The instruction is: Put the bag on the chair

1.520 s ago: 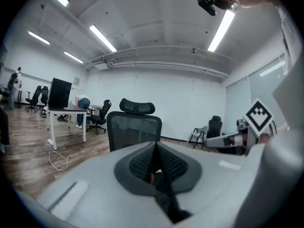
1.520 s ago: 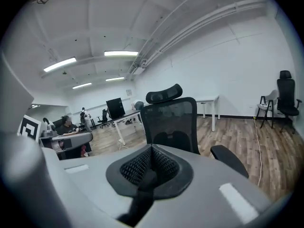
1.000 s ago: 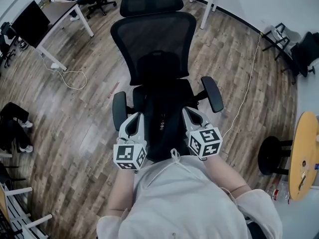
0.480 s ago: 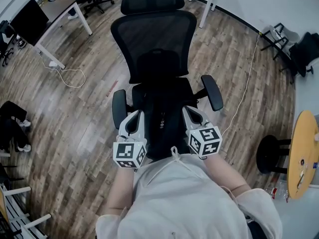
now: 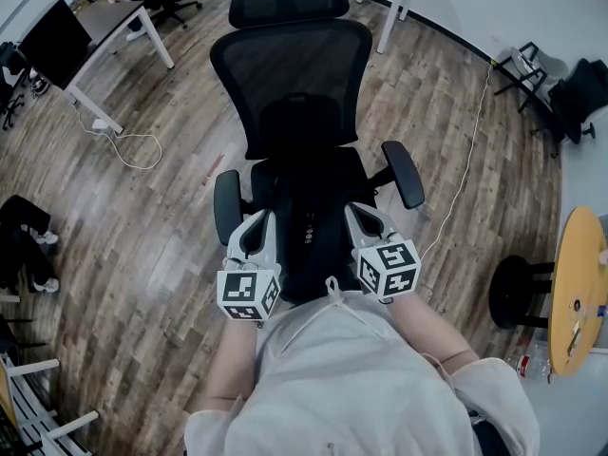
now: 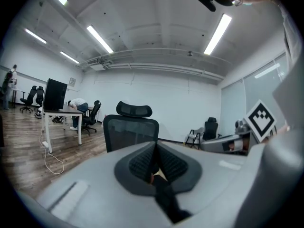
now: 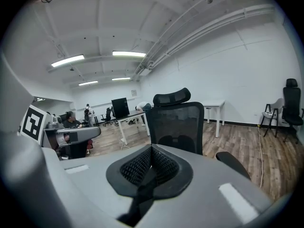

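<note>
My left claw [image 5: 263,221] and right claw [image 5: 357,213] are both pressed together, 1 on each side of the black bag [image 5: 309,255], which looks settled on the chair [image 5: 290,65] seat. I judge the placing done; only backing away remains.

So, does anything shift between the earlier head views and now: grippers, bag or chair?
Nothing visibly changed. The left gripper and the right gripper stay shut, one at each side of the black bag, and keep it at the seat of the chair. A dark strip, probably a strap, runs from each pair of jaws. Only the head camera's framing drifts slightly.
</note>
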The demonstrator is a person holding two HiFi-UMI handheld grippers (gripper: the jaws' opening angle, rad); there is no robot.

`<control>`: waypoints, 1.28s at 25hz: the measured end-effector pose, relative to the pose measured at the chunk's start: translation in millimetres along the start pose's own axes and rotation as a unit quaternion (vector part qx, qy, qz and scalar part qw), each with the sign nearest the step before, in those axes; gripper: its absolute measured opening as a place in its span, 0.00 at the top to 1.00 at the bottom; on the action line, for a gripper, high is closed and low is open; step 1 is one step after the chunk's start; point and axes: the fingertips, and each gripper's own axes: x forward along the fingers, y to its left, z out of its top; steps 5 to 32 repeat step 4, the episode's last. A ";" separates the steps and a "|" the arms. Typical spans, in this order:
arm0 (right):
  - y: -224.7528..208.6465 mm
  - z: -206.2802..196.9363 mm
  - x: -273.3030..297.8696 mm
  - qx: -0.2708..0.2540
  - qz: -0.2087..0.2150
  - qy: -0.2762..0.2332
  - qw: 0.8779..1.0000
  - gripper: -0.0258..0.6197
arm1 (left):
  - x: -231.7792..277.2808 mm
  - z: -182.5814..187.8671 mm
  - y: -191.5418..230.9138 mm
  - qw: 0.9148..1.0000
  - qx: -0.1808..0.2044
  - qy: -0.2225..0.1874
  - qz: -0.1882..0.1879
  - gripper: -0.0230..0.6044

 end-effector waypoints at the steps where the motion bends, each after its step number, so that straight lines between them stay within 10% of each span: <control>1: 0.6 -0.5 0.1 0.000 0.000 0.001 1.000 0.96 | -0.2 0.4 0.0 1.000 0.000 -0.001 0.000 0.95; 32: 2.6 -1.7 0.7 0.000 0.001 0.002 1.000 0.96 | -1.0 1.8 0.8 1.000 -0.001 -0.003 0.002 0.95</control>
